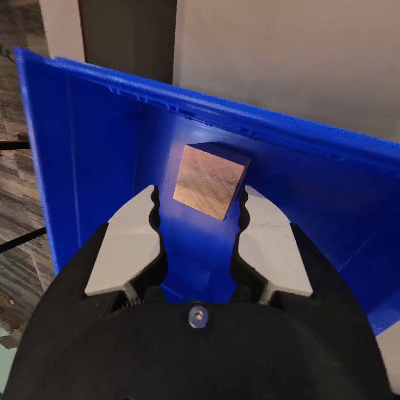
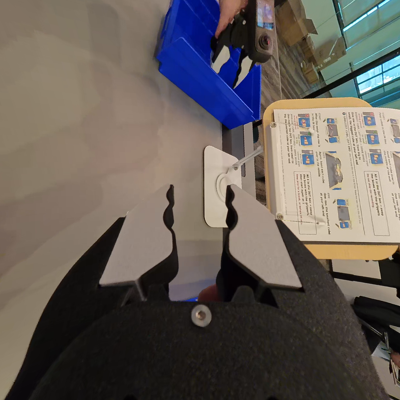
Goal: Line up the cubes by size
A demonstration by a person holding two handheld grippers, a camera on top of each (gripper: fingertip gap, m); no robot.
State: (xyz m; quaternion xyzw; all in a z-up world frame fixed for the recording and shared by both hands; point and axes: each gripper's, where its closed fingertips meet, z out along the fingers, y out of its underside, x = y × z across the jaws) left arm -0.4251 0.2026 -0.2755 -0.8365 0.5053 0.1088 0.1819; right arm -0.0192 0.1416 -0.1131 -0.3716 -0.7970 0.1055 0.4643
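Observation:
A wooden cube [image 1: 211, 181] lies on the floor of a blue bin [image 1: 97, 151], near its far wall. My left gripper [image 1: 199, 188] is open inside the bin, its fingertips either side of the cube's near corner. Blue floor shows between the left pad and the cube, and the pads do not press on it. The left gripper also shows in the right wrist view [image 2: 224, 76], open above the blue bin [image 2: 194, 86]. My right gripper [image 2: 200, 187] is open and empty over the grey table [image 2: 86, 129]. No other cubes are in view.
A white mounting plate [image 2: 214, 168] sits at the table's edge just beyond my right fingertips. A tan board with an instruction sheet [image 2: 335, 173] stands past the edge. A person's hand [image 2: 227, 19] holds the left gripper. The left gripper's tips are roughly 45 centimetres from the right gripper's.

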